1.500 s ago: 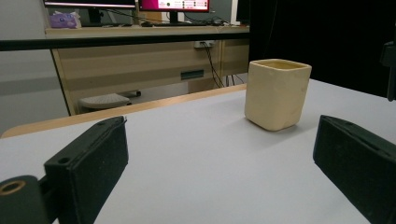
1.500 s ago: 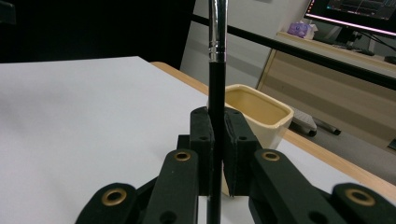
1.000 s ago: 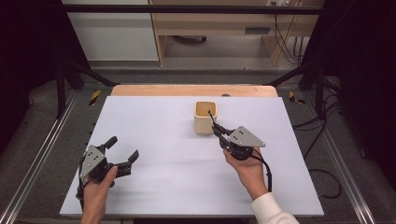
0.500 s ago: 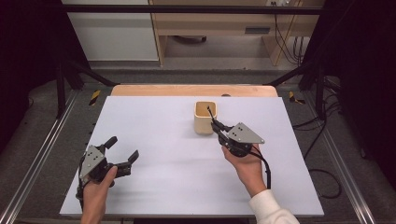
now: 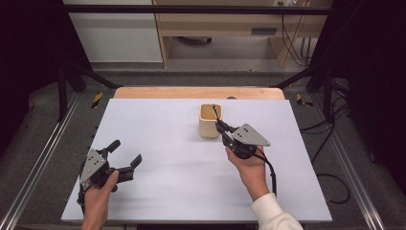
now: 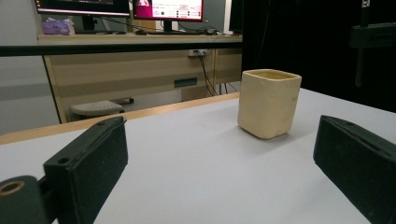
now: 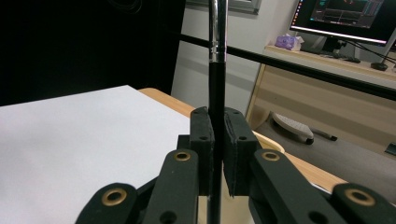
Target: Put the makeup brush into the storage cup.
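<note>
Partly hidden, the thin black tool clamped in the right gripper is hard to name: in the right gripper view its black shaft runs up between the two pads to a silvery metal collar, and its upper end is cut off by the top edge of the picture, while its lower end disappears behind the gripper's linkage. In the high view it shows as a dark sliver rising just above the rim of the cream cup, and whether its tip touches the cup or sits inside it cannot be told. The right gripper's fingers are closed tight on that shaft, with no gap visible to either side.

The right hand comes in from the bottom edge with a white sleeve at the wrist, palm under the gripper body, the gripper angled up and to the left toward the cup. The left hand rests low at the near left corner of the table, well apart from the cup. The left gripper has its fingers spread wide with nothing between them; in its own view the cup stands upright beyond the gap.
</note>
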